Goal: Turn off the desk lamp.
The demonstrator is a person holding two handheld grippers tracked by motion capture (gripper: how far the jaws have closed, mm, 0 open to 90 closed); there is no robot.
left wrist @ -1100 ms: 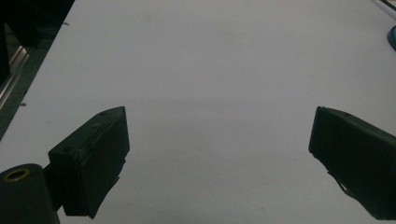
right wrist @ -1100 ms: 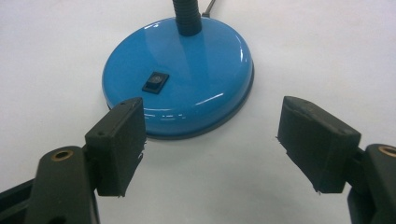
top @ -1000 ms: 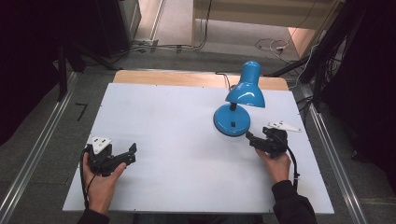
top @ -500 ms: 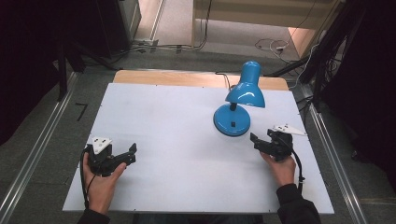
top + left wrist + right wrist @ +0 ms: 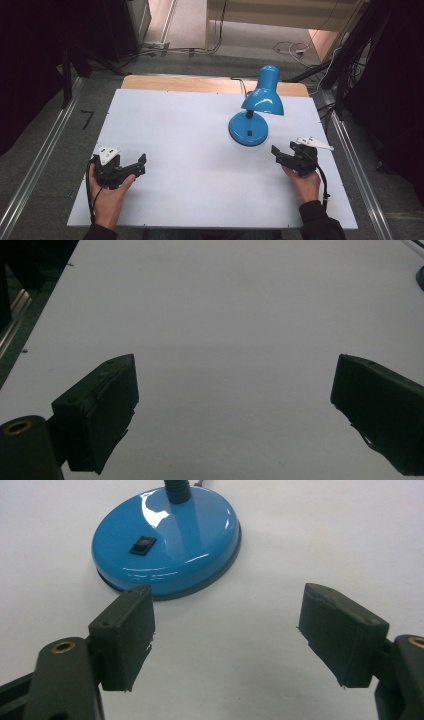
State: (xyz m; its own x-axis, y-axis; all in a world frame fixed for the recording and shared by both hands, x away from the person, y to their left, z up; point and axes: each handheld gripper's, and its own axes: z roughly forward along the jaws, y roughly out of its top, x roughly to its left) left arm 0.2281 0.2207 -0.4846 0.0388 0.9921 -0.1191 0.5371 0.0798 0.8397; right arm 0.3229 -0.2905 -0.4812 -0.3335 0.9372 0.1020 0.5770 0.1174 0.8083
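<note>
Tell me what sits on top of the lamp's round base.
On the base sit a small black switch and the foot of the dark neck. From above, the shade hides the base's rear part.

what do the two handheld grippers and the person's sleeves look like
Both the left gripper and the right gripper are matte black with two blocky, flat-faced jaws. Each carries a pale grey three-cornered plate on top and trails a black cable back along the hand. A brass-coloured ring sits at the jaw mounts in the gripper views. The sleeves are dark, reaching the wrists.
</note>
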